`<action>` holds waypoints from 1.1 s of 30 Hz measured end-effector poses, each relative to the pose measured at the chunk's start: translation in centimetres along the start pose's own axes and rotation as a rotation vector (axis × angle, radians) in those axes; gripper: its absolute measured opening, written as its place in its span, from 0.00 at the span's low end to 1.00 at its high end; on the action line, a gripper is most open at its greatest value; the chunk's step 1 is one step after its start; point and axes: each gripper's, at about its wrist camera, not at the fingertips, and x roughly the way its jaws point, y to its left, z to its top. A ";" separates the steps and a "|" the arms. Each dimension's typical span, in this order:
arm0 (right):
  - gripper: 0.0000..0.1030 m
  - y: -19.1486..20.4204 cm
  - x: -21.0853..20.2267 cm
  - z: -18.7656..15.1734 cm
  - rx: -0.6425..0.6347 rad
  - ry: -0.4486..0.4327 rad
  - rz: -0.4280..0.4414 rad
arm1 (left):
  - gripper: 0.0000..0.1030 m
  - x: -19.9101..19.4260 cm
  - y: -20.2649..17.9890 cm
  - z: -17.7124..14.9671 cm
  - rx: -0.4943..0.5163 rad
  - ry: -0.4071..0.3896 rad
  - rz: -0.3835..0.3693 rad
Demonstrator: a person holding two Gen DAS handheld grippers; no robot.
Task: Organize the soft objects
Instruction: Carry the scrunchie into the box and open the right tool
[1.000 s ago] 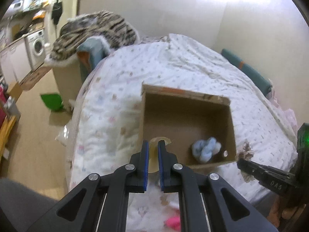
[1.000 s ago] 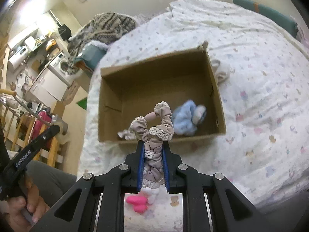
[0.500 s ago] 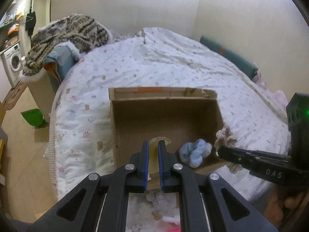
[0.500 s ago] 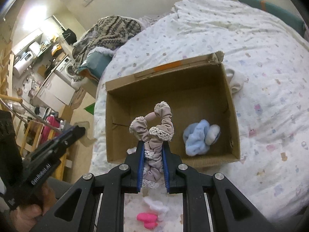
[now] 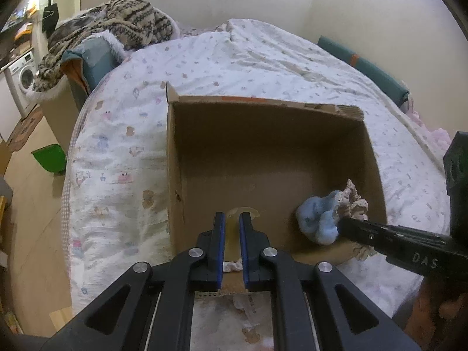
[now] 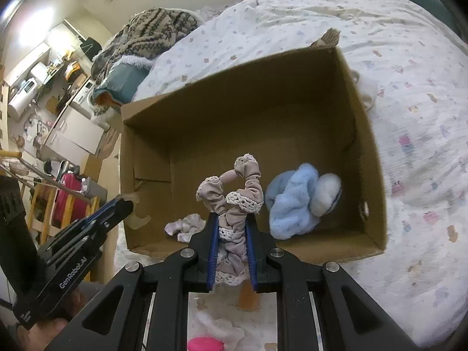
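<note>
Cardboard box [image 6: 292, 122] sat open on the patterned bed quilt [image 5: 122, 134]. Right gripper [image 6: 232, 225] was over the box's near wall, jaws clamped on a beige lace-trimmed scrunchie [image 6: 234, 196], its loop sticking up past the fingertips. Left gripper [image 5: 232, 225] was at the box's near-left side, jaws nearly pressed together on a thin translucent yellowish piece [image 5: 244, 213]; can't tell what it was. Inside the box: fluffy light-blue soft item [image 6: 295, 201] near the right wall, a small pale crumpled scrunchie [image 6: 184, 225] on the floor near the front. Pink item [image 6: 204, 344] lay on the quilt outside the box, below the right gripper. Striped knit blanket [image 5: 117, 20] was piled at the far end of the bed.
</note>
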 end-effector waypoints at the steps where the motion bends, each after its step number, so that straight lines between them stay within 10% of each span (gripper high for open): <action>1: 0.18 -0.2 0.2 -0.1 0.019 0.001 0.016 | 0.09 0.3 -0.1 -0.1 0.006 0.007 -0.001; 18: 0.18 -1.6 1.7 0.0 0.089 0.022 0.026 | 0.10 1.2 -1.6 -0.5 0.056 0.007 -0.007; 33: 0.18 -1.3 1.5 0.1 0.070 -0.002 0.037 | 0.50 0.6 -1.5 -0.5 0.040 -0.016 0.010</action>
